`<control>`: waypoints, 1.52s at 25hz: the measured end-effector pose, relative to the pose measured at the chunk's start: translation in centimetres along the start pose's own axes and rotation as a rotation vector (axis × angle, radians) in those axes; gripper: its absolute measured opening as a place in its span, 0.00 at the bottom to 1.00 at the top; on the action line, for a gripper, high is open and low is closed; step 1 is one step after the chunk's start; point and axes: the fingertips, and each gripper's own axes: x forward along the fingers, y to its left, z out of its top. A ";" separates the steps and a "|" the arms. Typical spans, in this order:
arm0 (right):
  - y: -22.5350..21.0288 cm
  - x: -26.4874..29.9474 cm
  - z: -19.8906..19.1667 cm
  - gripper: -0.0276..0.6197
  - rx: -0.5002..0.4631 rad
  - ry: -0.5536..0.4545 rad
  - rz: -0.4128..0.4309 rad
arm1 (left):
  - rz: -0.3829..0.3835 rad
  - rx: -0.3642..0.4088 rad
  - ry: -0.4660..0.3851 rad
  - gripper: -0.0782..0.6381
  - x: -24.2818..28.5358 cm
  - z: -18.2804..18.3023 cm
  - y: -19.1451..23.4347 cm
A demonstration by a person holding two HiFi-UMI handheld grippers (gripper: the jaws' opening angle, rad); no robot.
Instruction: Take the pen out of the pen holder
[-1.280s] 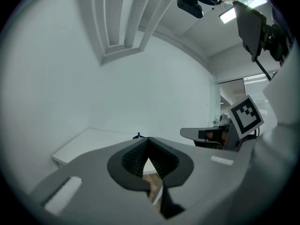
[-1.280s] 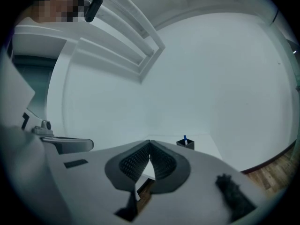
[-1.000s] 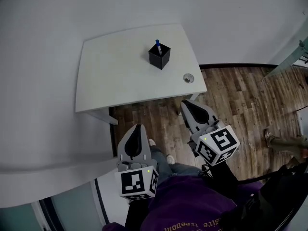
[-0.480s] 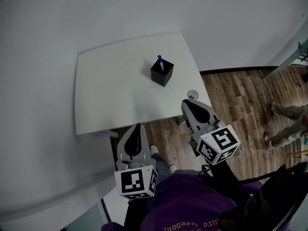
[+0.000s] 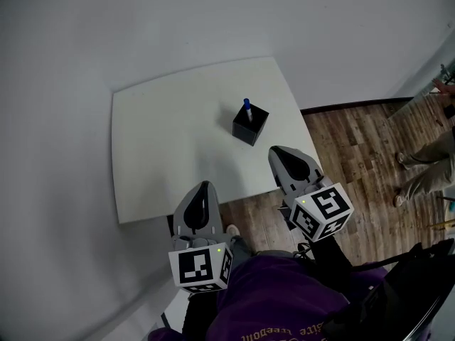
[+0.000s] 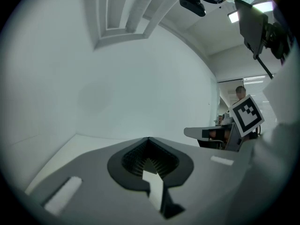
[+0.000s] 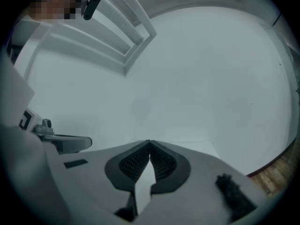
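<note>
A black square pen holder [image 5: 250, 124] stands on the white table [image 5: 163, 155], right of its middle. A blue pen [image 5: 247, 108] sticks up out of it. My right gripper [image 5: 274, 150] is shut and empty, its tip over the table's near edge, just short of the holder and slightly to its right. Further left, my left gripper [image 5: 205, 185] is also shut and empty, reaching the table's front edge. Both gripper views show closed jaws, the left gripper [image 6: 149, 138] and the right gripper [image 7: 150, 142], before a white wall. The holder is hidden in both.
Brown wood floor [image 5: 355, 141] lies right of the table and under its near edge. A person's legs [image 5: 426, 165] stand at the far right. Plain white walls close the table in behind and to the left.
The table and pen holder have slid down and closer in the head view. Both grippers, held the same way, have gone from over the floor to the table's front edge.
</note>
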 end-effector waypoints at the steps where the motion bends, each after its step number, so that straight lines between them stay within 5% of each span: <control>1: 0.0 0.7 0.1 0.06 0.000 -0.001 -0.004 | -0.003 0.000 0.001 0.12 0.4 0.1 0.5; 16: -3.8 5.7 -0.3 0.06 -0.012 0.031 -0.050 | 0.001 -0.013 0.005 0.12 5.5 0.4 3.0; 38: -12.1 14.1 -2.5 0.06 -0.064 0.193 0.115 | 0.175 -0.044 0.037 0.12 13.3 1.2 1.7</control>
